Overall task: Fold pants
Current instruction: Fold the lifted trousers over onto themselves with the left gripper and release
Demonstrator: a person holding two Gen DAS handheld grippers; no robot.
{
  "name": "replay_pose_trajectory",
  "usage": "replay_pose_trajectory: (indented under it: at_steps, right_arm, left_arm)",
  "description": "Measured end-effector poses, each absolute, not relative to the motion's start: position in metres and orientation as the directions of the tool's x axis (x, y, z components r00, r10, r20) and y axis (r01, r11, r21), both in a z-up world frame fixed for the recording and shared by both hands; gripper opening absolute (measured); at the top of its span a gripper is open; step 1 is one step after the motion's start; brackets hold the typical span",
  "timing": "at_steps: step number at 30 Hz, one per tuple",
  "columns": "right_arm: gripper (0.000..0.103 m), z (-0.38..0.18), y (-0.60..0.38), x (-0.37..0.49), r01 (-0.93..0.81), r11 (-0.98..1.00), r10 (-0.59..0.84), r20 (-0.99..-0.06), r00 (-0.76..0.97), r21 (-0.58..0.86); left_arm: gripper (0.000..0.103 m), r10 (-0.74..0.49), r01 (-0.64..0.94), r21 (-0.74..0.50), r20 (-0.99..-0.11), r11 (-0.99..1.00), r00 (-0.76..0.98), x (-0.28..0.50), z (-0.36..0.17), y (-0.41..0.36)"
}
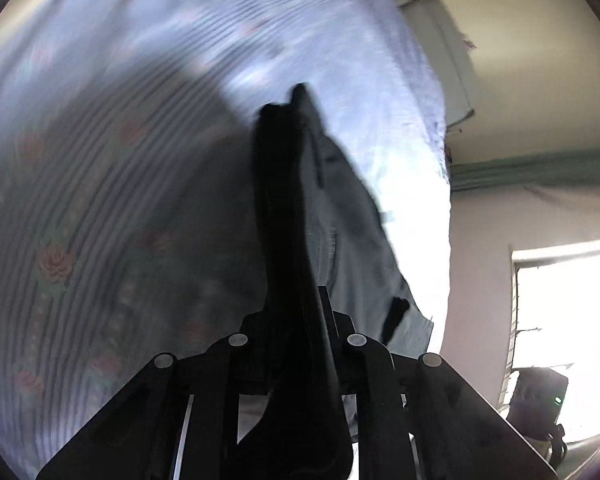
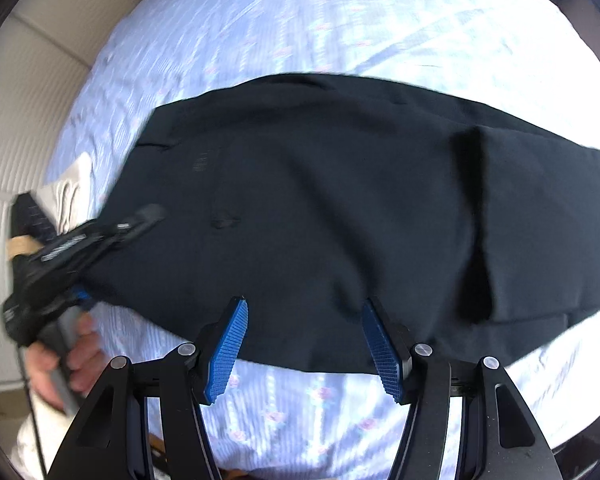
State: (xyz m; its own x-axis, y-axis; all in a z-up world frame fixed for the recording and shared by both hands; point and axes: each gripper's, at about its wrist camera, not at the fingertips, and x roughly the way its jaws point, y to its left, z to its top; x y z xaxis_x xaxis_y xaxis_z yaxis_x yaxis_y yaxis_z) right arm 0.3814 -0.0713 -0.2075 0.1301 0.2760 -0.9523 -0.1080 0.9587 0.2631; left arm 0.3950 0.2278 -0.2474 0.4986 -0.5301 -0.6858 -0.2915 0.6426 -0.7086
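The dark pants [image 2: 320,200] lie spread across the striped floral bedsheet [image 2: 300,408], soft, limp and light, best taken at a doubled edge, which the left gripper [image 1: 288,108] has pinched into a hanging fold while the right gripper [image 2: 304,344] hovers agape, empty

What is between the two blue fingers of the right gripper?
Nothing is pinched there. In the right wrist view the right gripper stands open, and through the gap you see the black pants edge and the flowered sheet.
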Motion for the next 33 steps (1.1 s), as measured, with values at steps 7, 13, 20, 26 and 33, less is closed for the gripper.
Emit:
replay_pose_trajectory:
  at_steps: [7, 13, 20, 26, 33]
  right_arm:
    - [0.061, -0.185, -0.175, 0.360, 0.028, 0.950, 0.298, -0.927, 0.227, 0.312]
    - [0.061, -0.170, -0.259, 0.351, 0.102, 0.925, 0.322, -0.898, 0.300, 0.366]
    - [0.061, -0.164, -0.353, 0.338, 0.163, 0.889, 0.350, -0.864, 0.361, 0.428]
    - [0.061, -0.182, -0.420, 0.333, 0.228, 0.850, 0.375, -0.850, 0.368, 0.474]
    - [0.061, -0.223, -0.480, 0.337, 0.333, 0.805, 0.383, -0.859, 0.339, 0.491]
  left_arm:
    - [0.016, -0.420, -0.039, -0.530, -0.711, 0.847, 0.564, 0.400, -0.137, 0.133]
    - [0.016, -0.397, 0.064, -0.448, -0.708, 0.892, 0.584, 0.403, -0.083, 0.037]
    - [0.016, -0.365, 0.165, -0.329, -0.764, 0.930, 0.532, 0.415, -0.061, -0.087]
    - [0.016, -0.378, 0.204, -0.320, -0.827, 0.925, 0.417, 0.445, -0.088, -0.182]
    - [0.016, -0.389, 0.195, -0.350, -0.895, 0.916, 0.217, 0.480, -0.160, -0.262]
